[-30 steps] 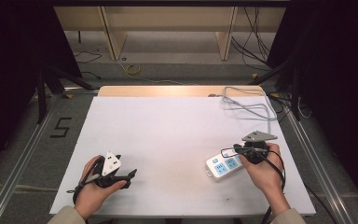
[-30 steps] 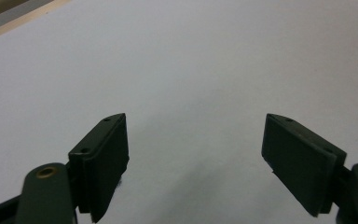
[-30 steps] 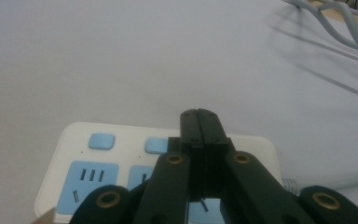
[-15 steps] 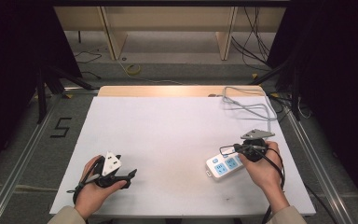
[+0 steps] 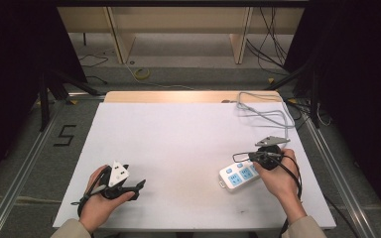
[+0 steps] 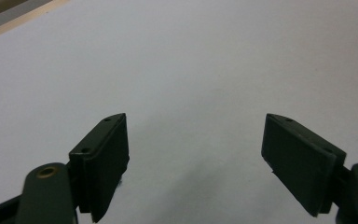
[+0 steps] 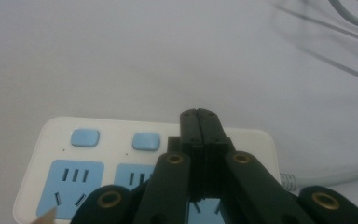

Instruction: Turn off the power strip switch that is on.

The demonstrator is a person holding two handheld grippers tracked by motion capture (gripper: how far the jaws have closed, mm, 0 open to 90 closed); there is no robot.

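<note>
The right tool (image 5: 250, 157) has crept forward over the last second. A second ago it sat at the near right end of the power strip (image 5: 238, 174), its grey plate just past the strip's far edge; now the hand (image 5: 278, 174) has carried it a little farther up the desk (image 5: 178, 134) and its tip hangs over the strip's upper face. The strip itself has not shifted: it lies flat and slightly skewed near the desk's right front, its grey cord (image 5: 265, 111) looping away toward the far right corner.

In the right gripper view the tool's (image 7: 199, 113) jaws are pressed together with nothing between them, and their joined tip sits just past the row of blue buttons (image 7: 147, 141), above the strip (image 7: 65, 135), beside the second button. Whether the tip touches the casing cannot be told.

The left tool (image 5: 138, 186) has stayed where it was, near the desk's left front, well apart from the strip. Its jaws stand spread over bare desk (image 6: 182, 70) in the left gripper view, with the tool (image 6: 196, 154) holding nothing.

Judging from this, the closed tip is being lined up as a poker, probably to press one of the strip's switches. The small advance suggests aiming is nearly finished and the press is not yet made.
</note>
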